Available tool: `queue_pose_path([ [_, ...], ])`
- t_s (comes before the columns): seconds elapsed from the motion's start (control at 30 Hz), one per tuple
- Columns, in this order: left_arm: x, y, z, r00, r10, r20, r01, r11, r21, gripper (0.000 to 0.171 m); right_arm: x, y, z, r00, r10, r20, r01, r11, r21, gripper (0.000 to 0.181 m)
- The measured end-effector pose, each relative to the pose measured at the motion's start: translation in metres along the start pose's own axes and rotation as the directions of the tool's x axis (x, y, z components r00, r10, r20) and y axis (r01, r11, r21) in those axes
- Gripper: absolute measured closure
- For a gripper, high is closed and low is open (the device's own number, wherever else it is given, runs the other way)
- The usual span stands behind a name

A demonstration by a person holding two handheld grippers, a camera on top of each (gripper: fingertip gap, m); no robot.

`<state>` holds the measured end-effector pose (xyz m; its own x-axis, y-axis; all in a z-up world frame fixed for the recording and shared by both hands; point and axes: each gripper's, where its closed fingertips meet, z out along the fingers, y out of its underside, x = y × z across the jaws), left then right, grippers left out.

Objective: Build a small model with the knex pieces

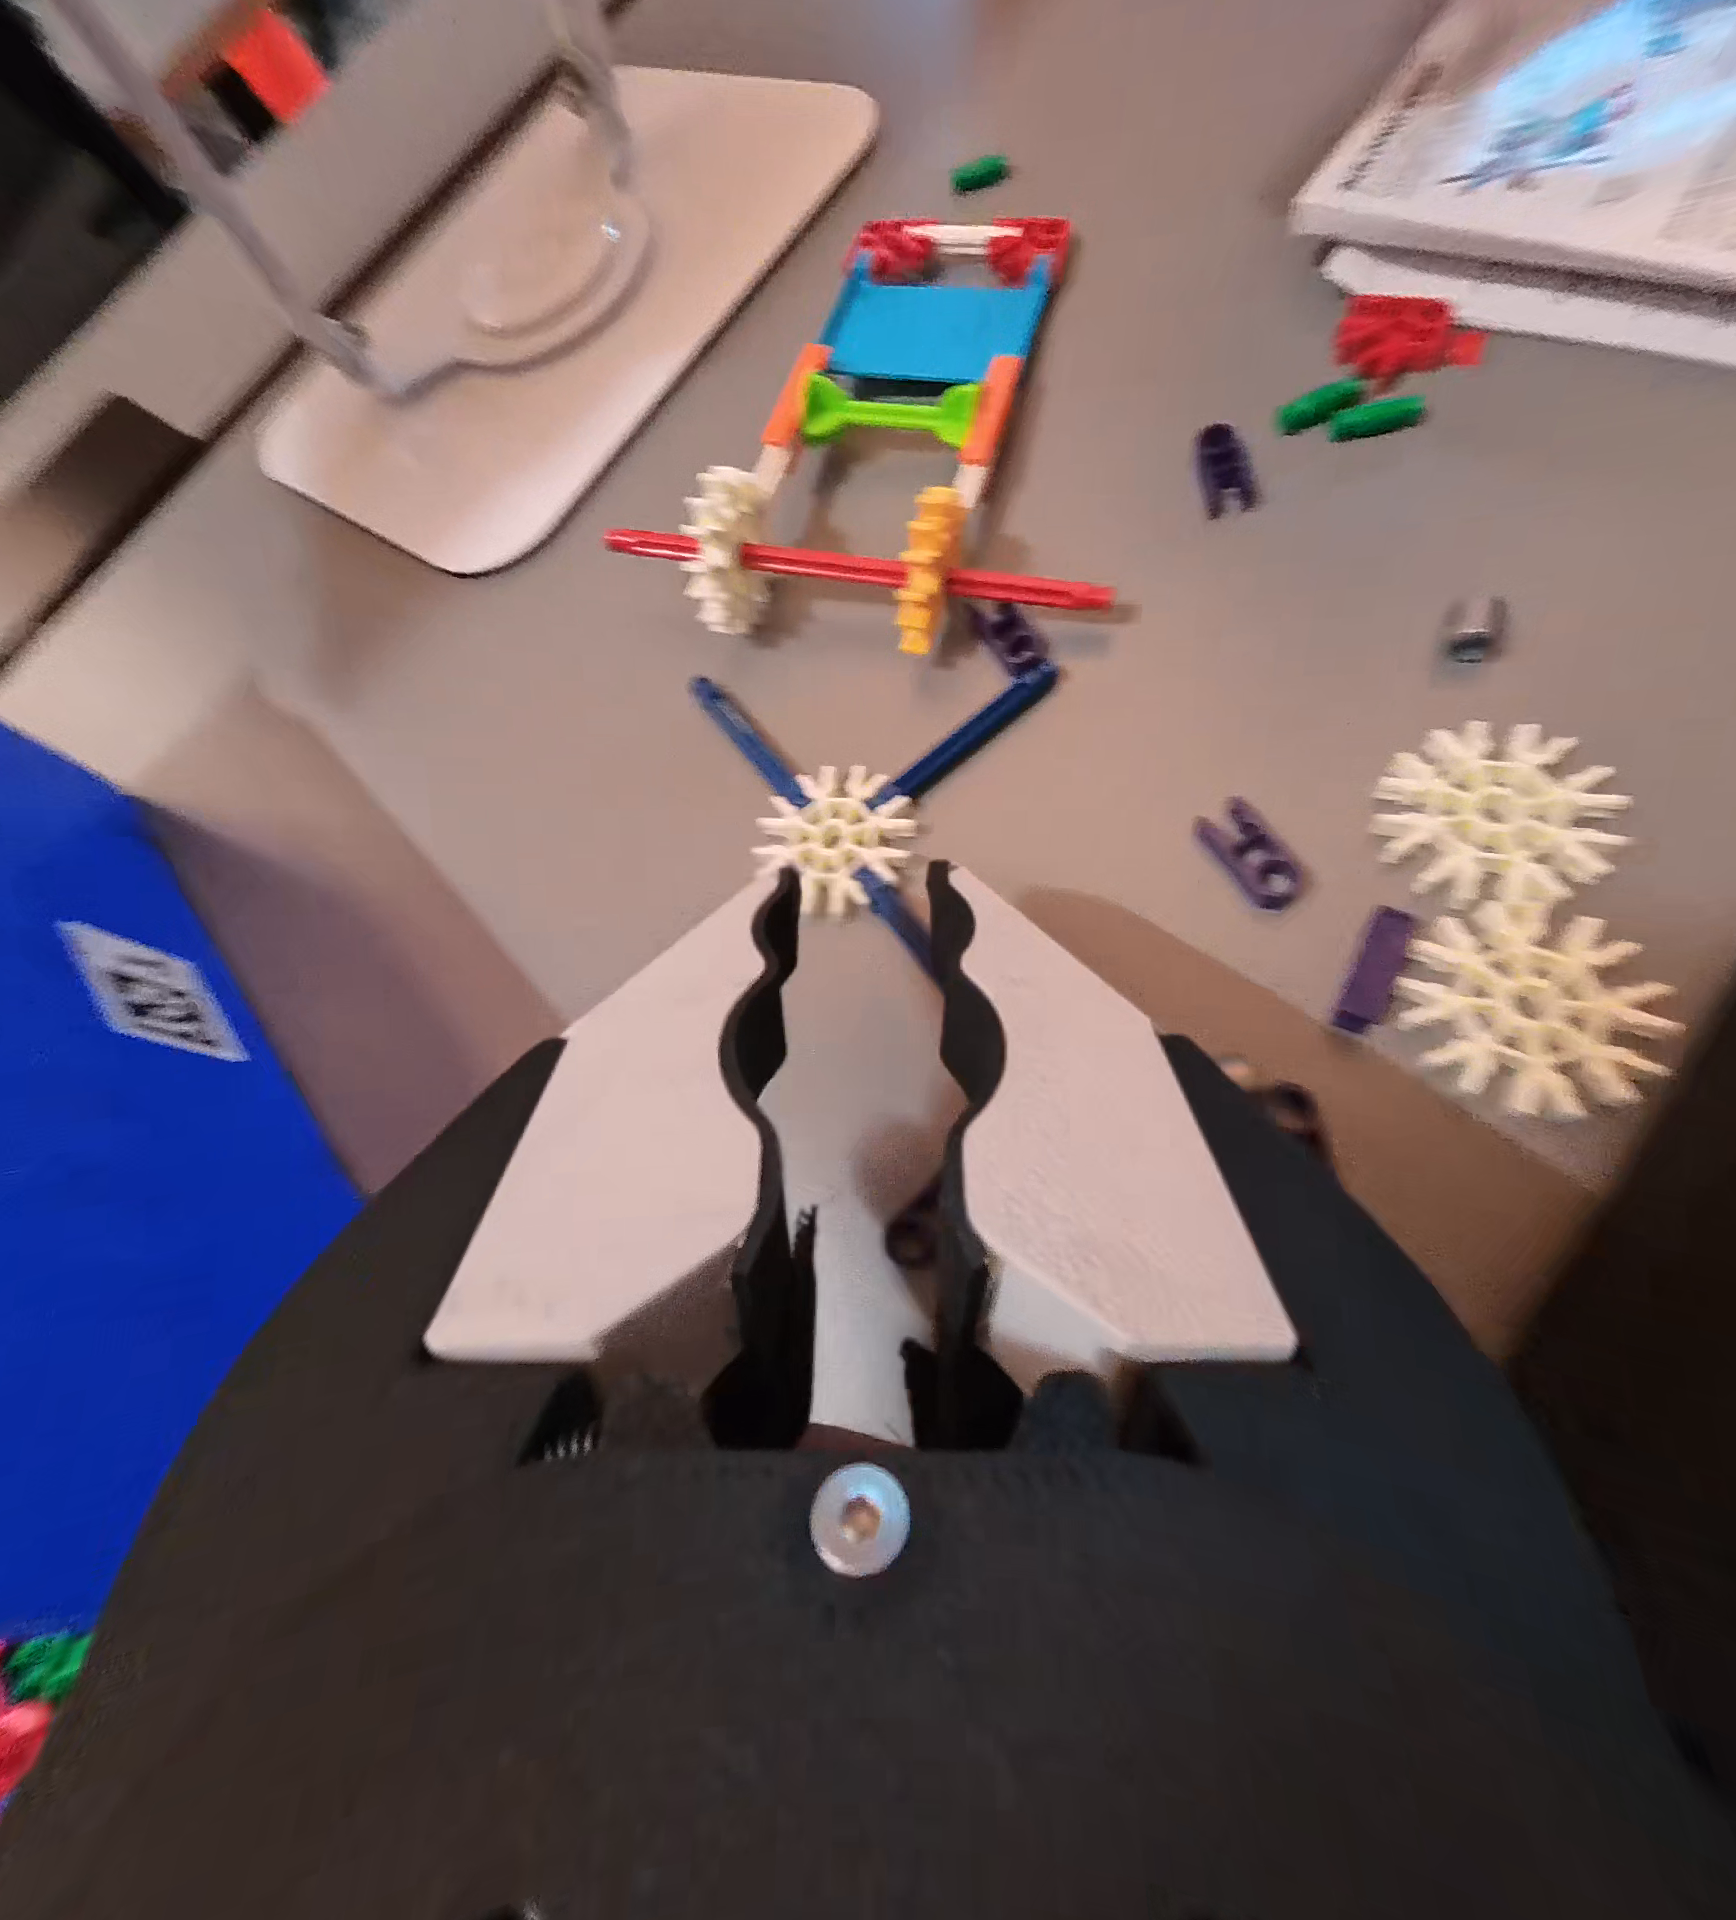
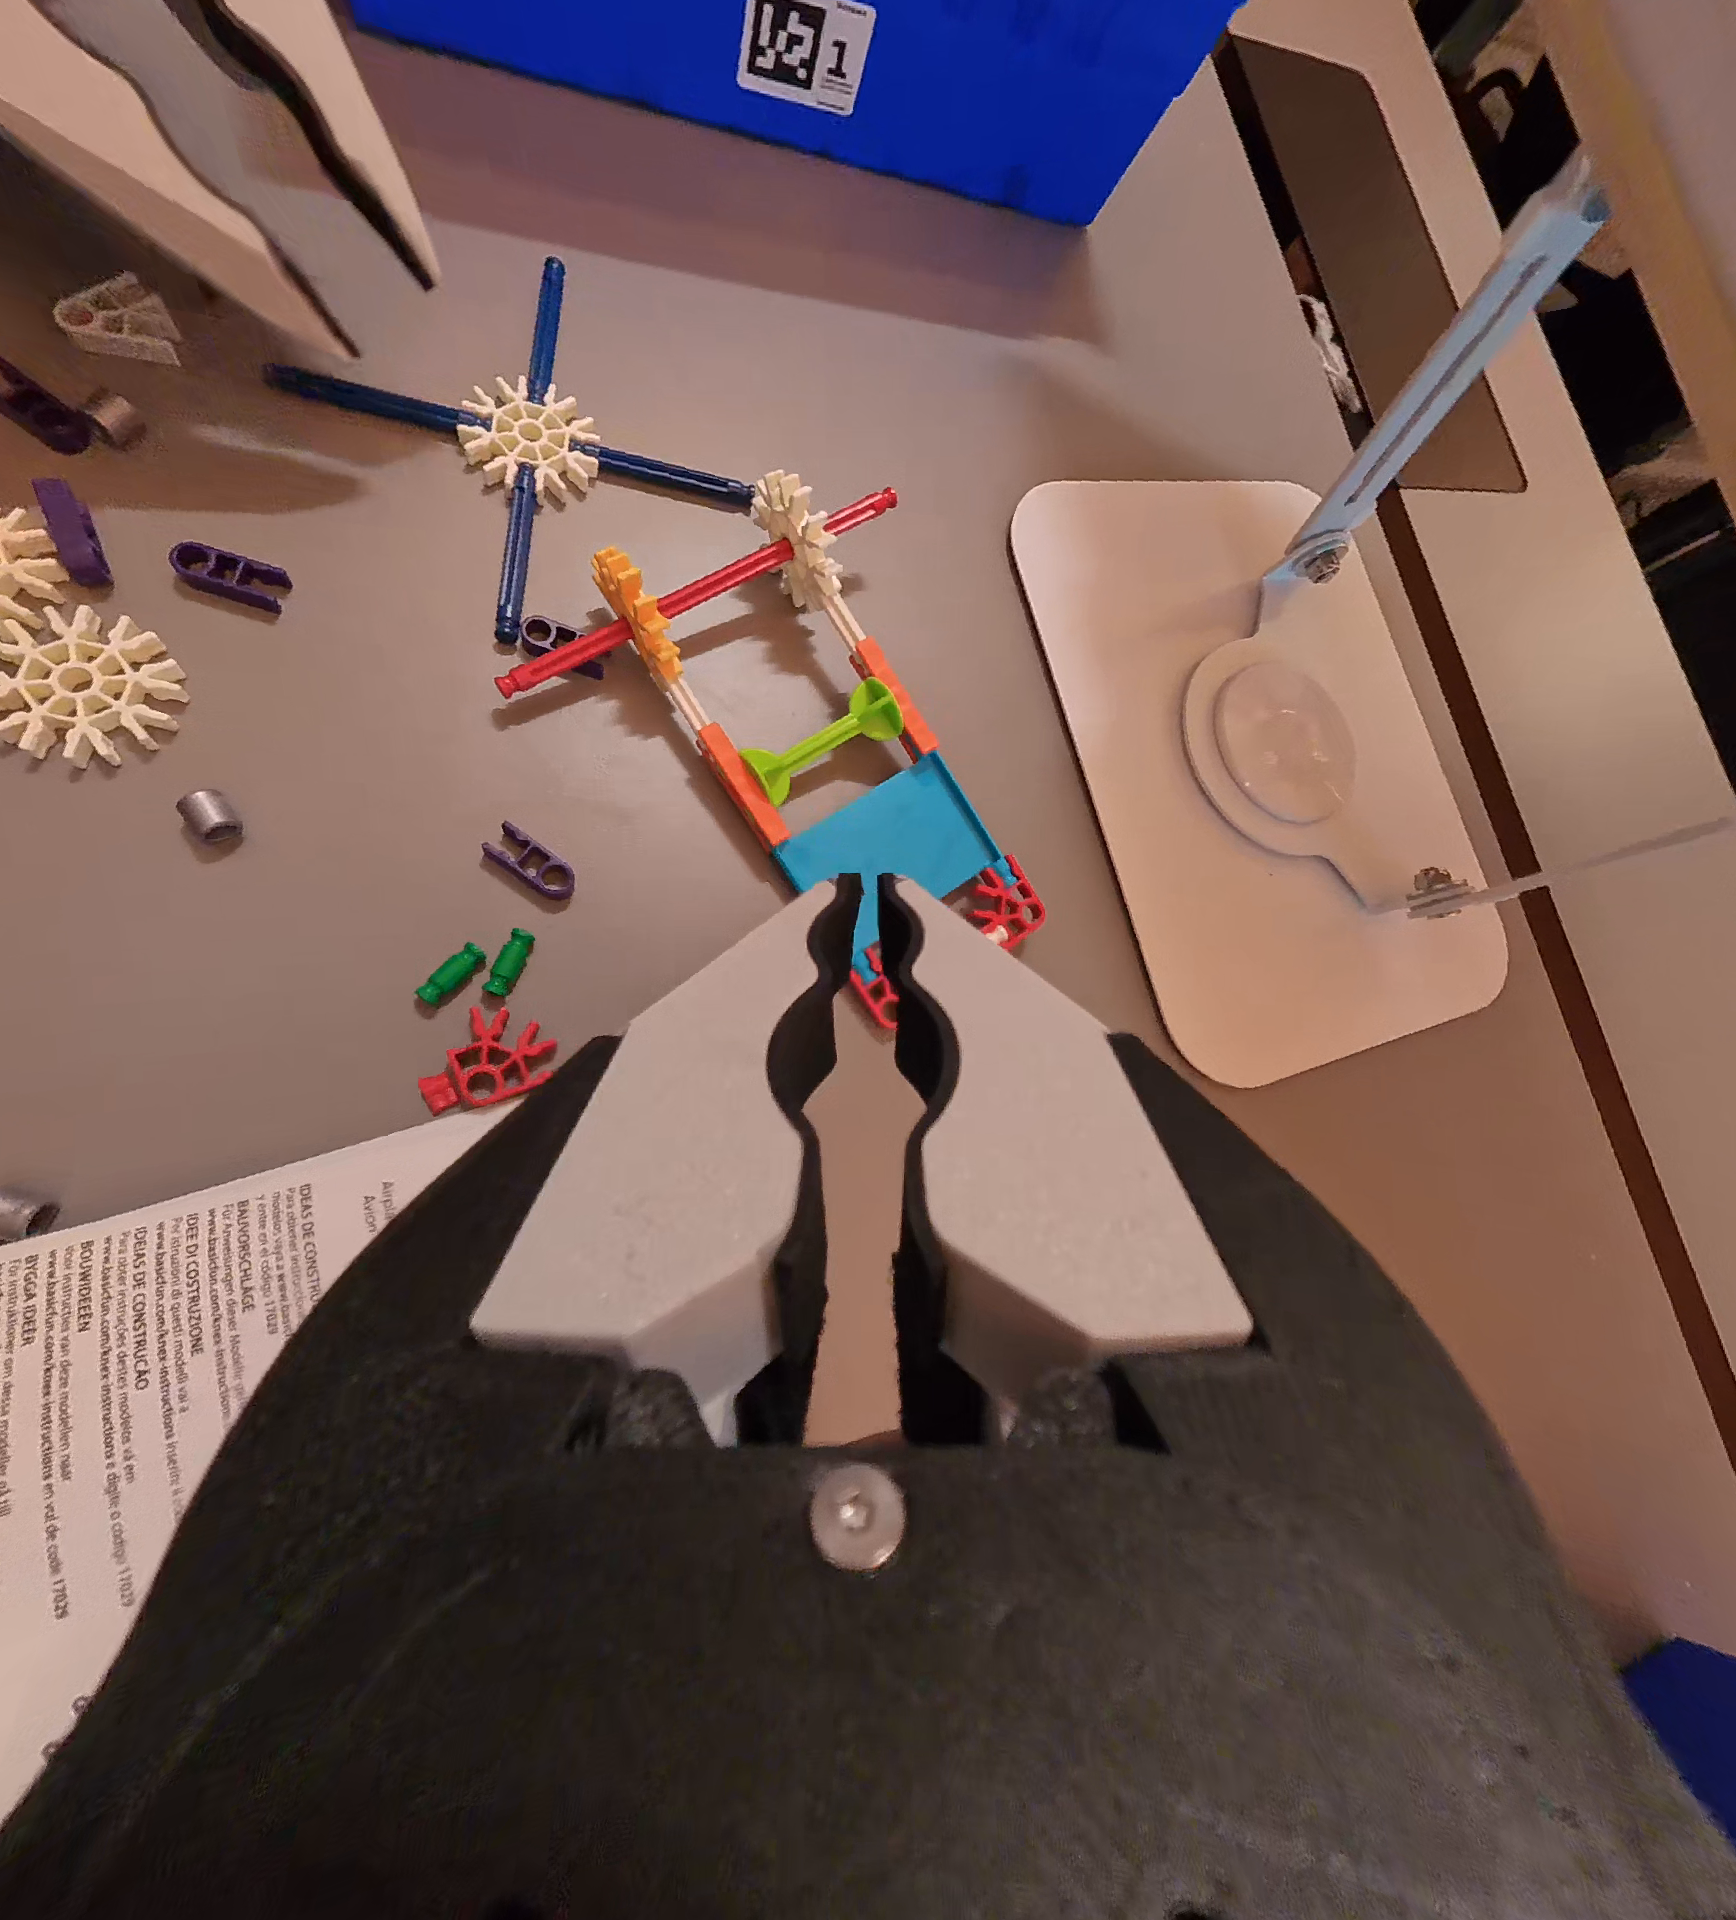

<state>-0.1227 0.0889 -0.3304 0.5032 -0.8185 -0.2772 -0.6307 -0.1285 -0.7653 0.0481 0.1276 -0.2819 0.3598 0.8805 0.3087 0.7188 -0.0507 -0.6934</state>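
Note:
A white snowflake connector joins several dark blue rods into a cross flat on the grey table. My left gripper is open and empty just short of it, with one rod running under the gap. It also shows in the right wrist view, raised above the table. A colourful rod frame has a cyan panel, a lime bar, a red axle and two gears. My right gripper is over the panel's near edge with only a narrow gap between its tips. It appears to hold nothing.
A blue bin stands beyond the cross. A white stand base with a clear lens plate lies beside the frame. A printed booklet lies opposite. Two white snowflake connectors, purple clips, green pegs, a red connector and silver sleeves are scattered about. The grippers' ends are close to 20 cm from one another.

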Motion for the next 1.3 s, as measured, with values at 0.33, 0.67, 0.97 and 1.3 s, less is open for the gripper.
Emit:
queue_pose_path([
  [0.33,-0.017,-0.006,0.008,0.981,0.102,0.166,-0.109,0.993,0.036,0.15,0.027,0.017,-0.005,0.994,0.081,-0.08,-0.079,0.997,0.025,0.177],
  [0.67,-0.022,-0.01,0.007,0.987,0.03,0.157,-0.046,0.994,0.098,0.151,0.043,0.03,-0.006,0.984,0.122,-0.131,-0.118,0.992,0.035,0.177],
  [0.97,-0.028,-0.013,0.004,0.984,0.013,0.176,-0.036,0.991,0.129,0.153,0.046,0.033,-0.006,0.982,0.127,-0.14,-0.124,0.992,0.032,0.176],
  [1.3,-0.027,-0.01,0.006,0.983,0.031,0.18,-0.051,0.993,0.109,0.153,0.045,0.034,-0.005,0.982,0.122,-0.141,-0.12,0.992,0.023,0.176],
])
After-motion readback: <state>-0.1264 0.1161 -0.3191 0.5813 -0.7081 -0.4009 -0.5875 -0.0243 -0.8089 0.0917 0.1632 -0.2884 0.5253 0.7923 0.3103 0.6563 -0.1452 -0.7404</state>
